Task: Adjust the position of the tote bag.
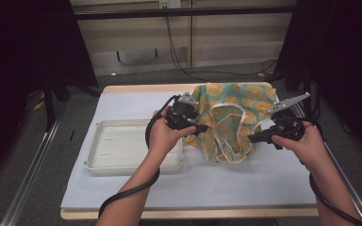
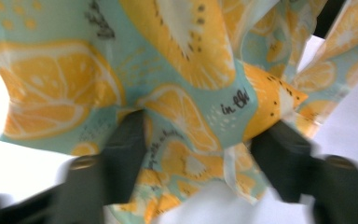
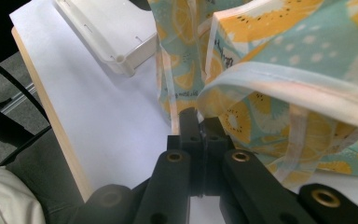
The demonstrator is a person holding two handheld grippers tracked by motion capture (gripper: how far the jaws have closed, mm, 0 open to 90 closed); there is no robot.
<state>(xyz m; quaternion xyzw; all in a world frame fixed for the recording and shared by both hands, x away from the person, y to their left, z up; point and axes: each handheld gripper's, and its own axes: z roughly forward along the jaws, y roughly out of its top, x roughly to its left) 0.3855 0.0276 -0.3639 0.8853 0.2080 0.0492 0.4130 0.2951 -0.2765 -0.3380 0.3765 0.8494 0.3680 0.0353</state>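
A teal cloth (image 1: 235, 101) printed with orange citrus slices and trimmed with white straps lies bunched on the right half of the table. In the left gripper view the cloth (image 2: 182, 46) hangs between the two spread jaws of my left gripper (image 2: 201, 126), which is open around a fold at the cloth's left edge (image 1: 201, 128). My right gripper (image 1: 250, 138) meets the cloth's lower right side. In the right gripper view its jaws are pressed together, and my right gripper (image 3: 199, 116) is shut on a hem of the cloth (image 3: 279, 51).
A white plastic tray (image 1: 122, 162) sits on the left of the white-covered table (image 1: 217, 183), close beside the cloth; its corner (image 3: 121, 46) appears in the right gripper view. Dark curtains and black frame posts flank the table. Cables trail from both grippers.
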